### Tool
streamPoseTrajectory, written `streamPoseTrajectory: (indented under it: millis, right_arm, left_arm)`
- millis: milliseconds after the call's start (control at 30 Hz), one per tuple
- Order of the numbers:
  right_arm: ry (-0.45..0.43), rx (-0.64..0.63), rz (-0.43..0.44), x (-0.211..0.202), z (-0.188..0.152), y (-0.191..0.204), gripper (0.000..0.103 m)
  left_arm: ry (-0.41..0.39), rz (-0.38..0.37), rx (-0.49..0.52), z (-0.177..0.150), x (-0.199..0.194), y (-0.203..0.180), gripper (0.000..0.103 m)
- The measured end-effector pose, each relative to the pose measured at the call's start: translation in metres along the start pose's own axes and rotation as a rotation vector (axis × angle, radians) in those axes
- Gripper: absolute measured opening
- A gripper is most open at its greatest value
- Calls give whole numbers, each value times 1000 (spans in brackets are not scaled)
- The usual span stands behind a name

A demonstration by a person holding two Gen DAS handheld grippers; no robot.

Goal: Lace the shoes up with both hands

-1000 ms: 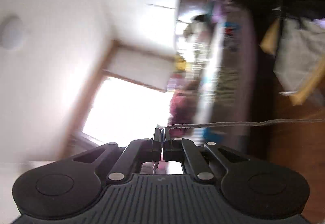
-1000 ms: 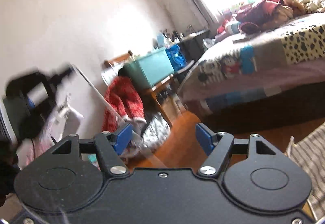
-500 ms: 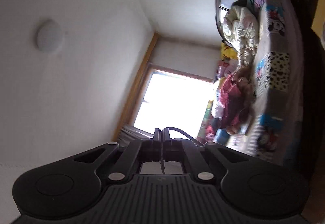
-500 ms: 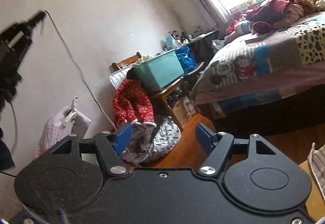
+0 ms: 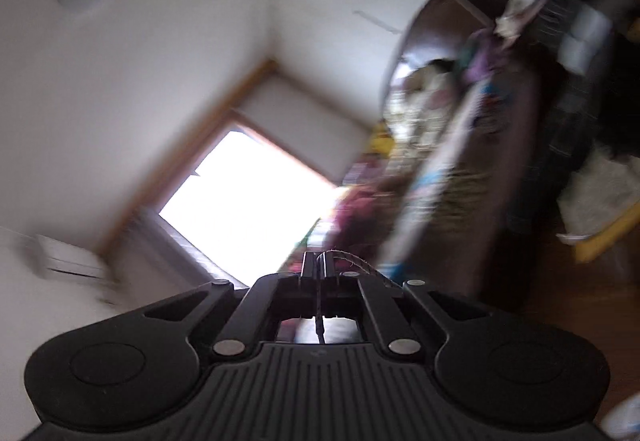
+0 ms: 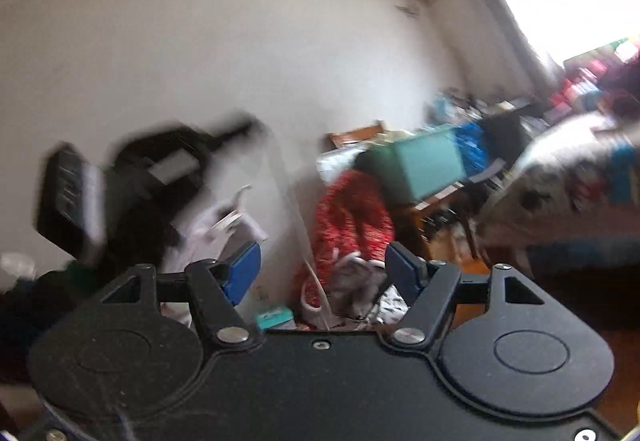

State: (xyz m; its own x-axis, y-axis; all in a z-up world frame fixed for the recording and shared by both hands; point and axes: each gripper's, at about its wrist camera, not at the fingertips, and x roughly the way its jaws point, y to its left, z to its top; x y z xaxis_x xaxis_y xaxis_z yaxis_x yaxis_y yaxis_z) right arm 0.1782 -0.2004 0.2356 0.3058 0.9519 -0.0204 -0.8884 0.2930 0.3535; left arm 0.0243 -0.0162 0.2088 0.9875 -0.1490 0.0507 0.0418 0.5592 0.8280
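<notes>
Shoelace pinched in left gripper, jaws fully closed, right gripper wide apart, holding nothing

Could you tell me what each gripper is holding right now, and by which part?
The left gripper pinches the shoelace near its end; the right gripper holds nothing, jaws open.

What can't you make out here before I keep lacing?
- Shoe: in neither view; both cameras point out into the room.
- Shoelace: left wrist view, pinched in the left gripper; it runs behind the finger linkage, far end hidden.
- Right gripper: open, nothing between its fingers.
- Left gripper in right wrist view: motion-blurred, details unreadable.
</notes>
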Motion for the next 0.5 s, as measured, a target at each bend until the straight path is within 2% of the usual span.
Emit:
streamPoseTrajectory:
  millis: [100, 200, 333, 400, 433, 467, 500]
  right_arm:
    - [41, -97, 28, 6, -4, 16, 70]
    - [99, -212, -25, 14, -13, 29, 67]
    - [108, -309, -91, 21, -20, 35, 60]
    - [120, -342, -110, 24, -22, 36, 47]
    - [126, -346, -106, 25, -22, 36, 25]
    - [131, -350, -102, 26, -22, 36, 9]
    - [138, -344, -97, 27, -22, 35, 7]
  left_arm:
    - [11, -76, -2, -10, -5, -20, 0]
    - [-1, -135, -17, -11, -4, -25, 0]
    - [-28, -188, -45, -7, -11, -19, 0]
    - [-43, -211, -49, -5, -13, -18, 0]
    - [-49, -220, -47, -6, -13, -18, 0]
    - [-54, -228, -45, -7, -13, -19, 0]
    - [-55, -233, -45, -9, -12, -21, 0]
